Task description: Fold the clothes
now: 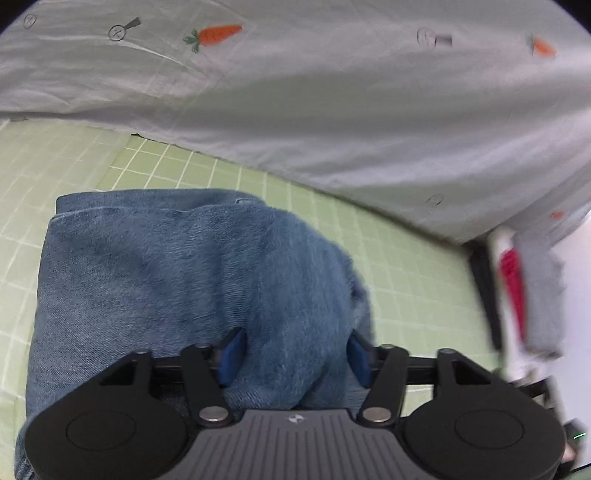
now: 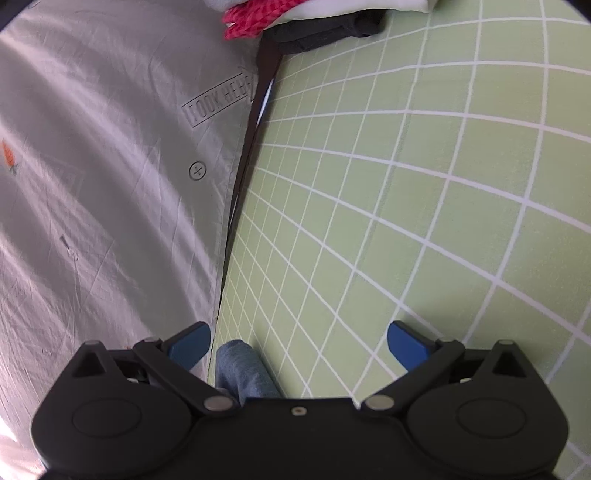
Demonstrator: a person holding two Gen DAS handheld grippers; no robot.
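Observation:
A blue denim garment lies bunched on the green grid mat. My left gripper has its blue pads on either side of a thick fold of the denim and grips it. My right gripper is open over the green mat, its pads wide apart and empty. A small piece of the denim shows just under it, near the left pad.
A pale grey sheet with carrot prints covers the area beyond the mat; it also shows in the right wrist view. A pile of red, dark and white clothes lies at the mat's far end, and also appears in the left wrist view.

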